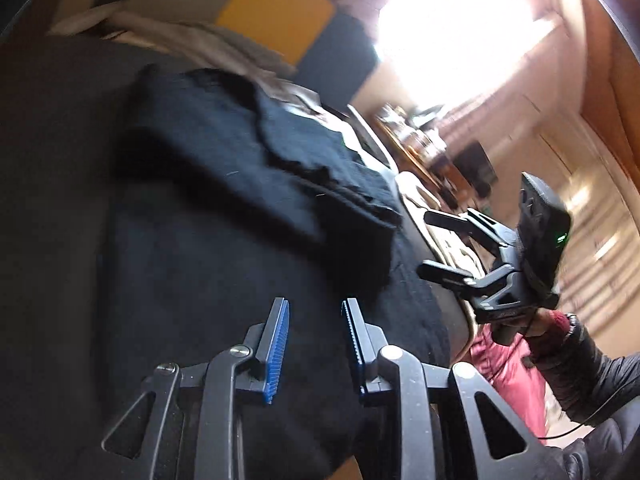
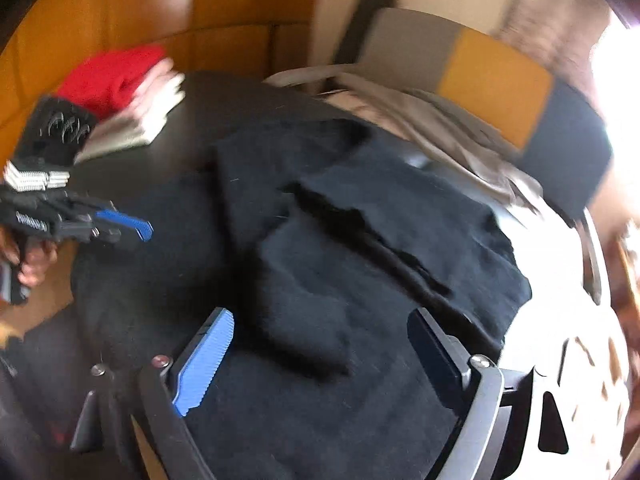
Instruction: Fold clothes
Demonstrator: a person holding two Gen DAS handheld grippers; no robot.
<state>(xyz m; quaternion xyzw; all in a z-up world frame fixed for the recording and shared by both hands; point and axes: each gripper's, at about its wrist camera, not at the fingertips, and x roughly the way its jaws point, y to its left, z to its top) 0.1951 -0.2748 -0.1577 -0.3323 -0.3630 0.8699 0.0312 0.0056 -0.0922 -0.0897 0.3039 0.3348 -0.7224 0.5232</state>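
A black garment (image 2: 360,240) is spread over a dark bench (image 2: 200,96), with folded layers stacked toward its centre and a ragged fabric edge running diagonally across the top. In the left wrist view the same garment (image 1: 248,184) fills the middle of the frame, its thicker folded part lying toward 12 o'clock.

The left gripper (image 1: 314,344) is seen above the cloth near the garment's front edge; its jaws stand partly open, the blue ribbed pads apart, and nothing is caught between them. In the right wrist view this gripper (image 2: 132,228) appears at 9 o'clock, held by a hand (image 2: 32,256).

The right gripper (image 2: 324,360) is held over the garment's near portion with its jaws spread wide — black cloth is seen in the gap, but the pads are not pressed on it. From the left wrist view it (image 1: 436,244) is seen at 3 o'clock, just off the garment's edge, carried by a hand in a dark sleeve (image 1: 592,376).

At 10 o'clock on the bench, a stack of folded clothes (image 2: 132,100) — red on top, pale beneath — is set well apart from the garment. Pale crumpled cloth (image 2: 420,120) lies beyond it at 1 o'clock.
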